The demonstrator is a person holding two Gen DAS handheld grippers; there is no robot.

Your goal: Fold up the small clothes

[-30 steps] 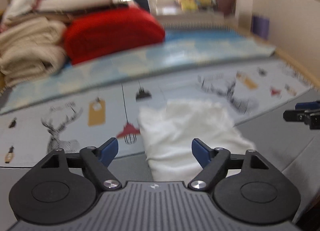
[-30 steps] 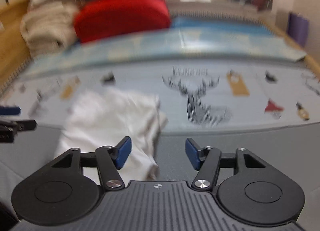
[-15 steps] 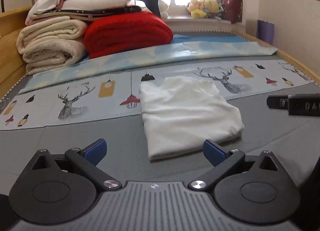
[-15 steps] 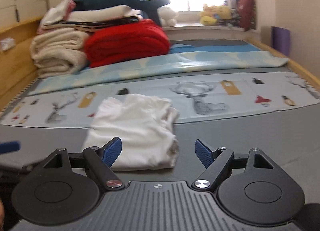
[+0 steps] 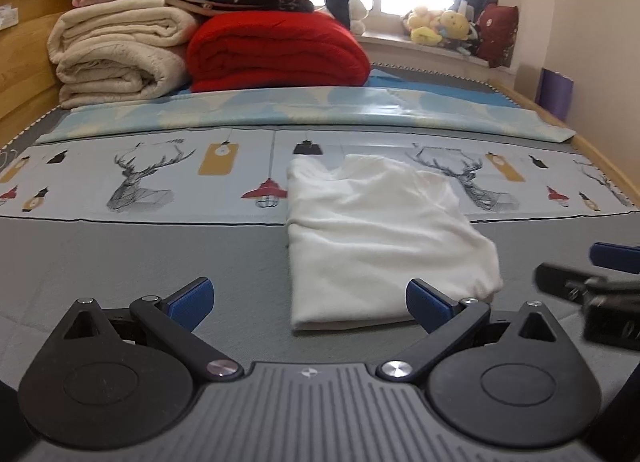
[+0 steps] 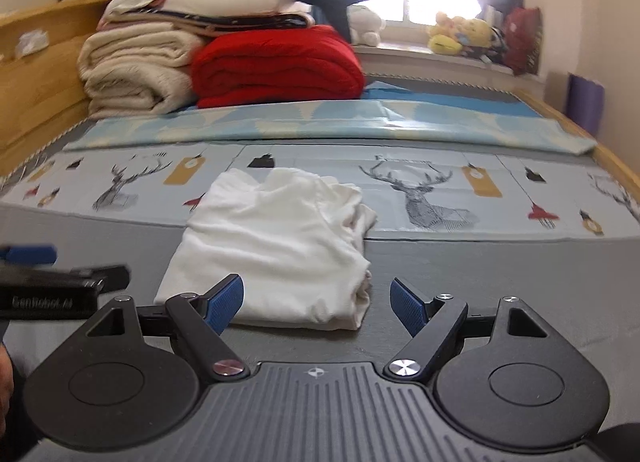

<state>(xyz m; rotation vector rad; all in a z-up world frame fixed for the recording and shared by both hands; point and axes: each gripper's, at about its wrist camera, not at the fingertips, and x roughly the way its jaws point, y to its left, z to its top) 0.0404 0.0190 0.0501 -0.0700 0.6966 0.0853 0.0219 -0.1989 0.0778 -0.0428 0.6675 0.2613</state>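
Your left gripper (image 5: 308,300) and right gripper (image 6: 318,302) both hover with jaws spread wide, having just been opening, with nothing clamped between them. The folded white garment (image 5: 380,234) lies ahead of both on the grey bed cover (image 5: 140,262), its far end overlapping a deer-print sheet (image 5: 140,177). Each gripper is cut off at the edge of the other's view, and stacked blankets (image 6: 276,65) hide the bed's far end.
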